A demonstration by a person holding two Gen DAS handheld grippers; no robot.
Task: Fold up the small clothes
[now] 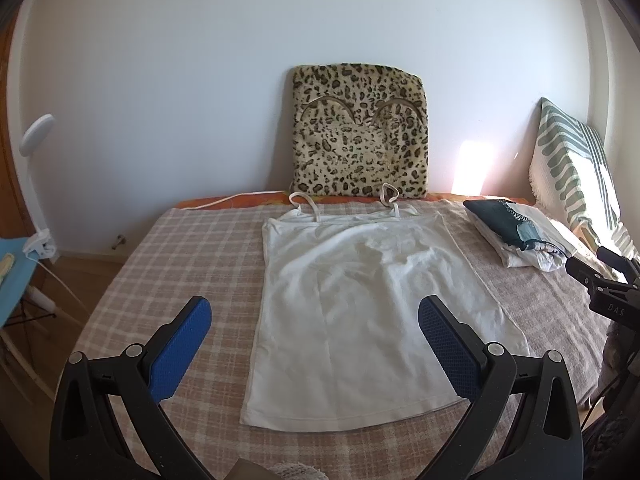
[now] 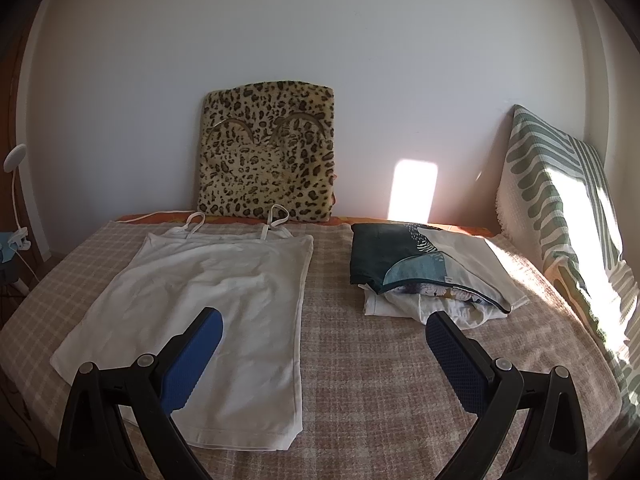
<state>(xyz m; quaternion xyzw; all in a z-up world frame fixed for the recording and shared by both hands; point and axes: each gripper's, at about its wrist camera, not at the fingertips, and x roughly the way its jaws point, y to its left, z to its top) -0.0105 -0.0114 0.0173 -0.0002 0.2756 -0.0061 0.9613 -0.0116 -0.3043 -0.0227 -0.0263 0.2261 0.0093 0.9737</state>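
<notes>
A white strappy top (image 1: 360, 308) lies spread flat on the checked bedspread (image 1: 176, 264), straps toward the wall. It also shows in the right wrist view (image 2: 208, 304). My left gripper (image 1: 314, 320) is open and empty, held above the top's lower half. My right gripper (image 2: 324, 332) is open and empty, over the top's right edge and the bedspread (image 2: 360, 380). The right gripper's black body shows at the right edge of the left wrist view (image 1: 608, 284).
A pile of folded clothes (image 2: 424, 272) sits at the back right of the bed; it also shows in the left wrist view (image 1: 520, 232). A leopard-print cushion (image 1: 360, 132) leans on the wall. A green striped pillow (image 2: 560, 208) stands at right. A lamp (image 1: 36, 136) and floor lie left.
</notes>
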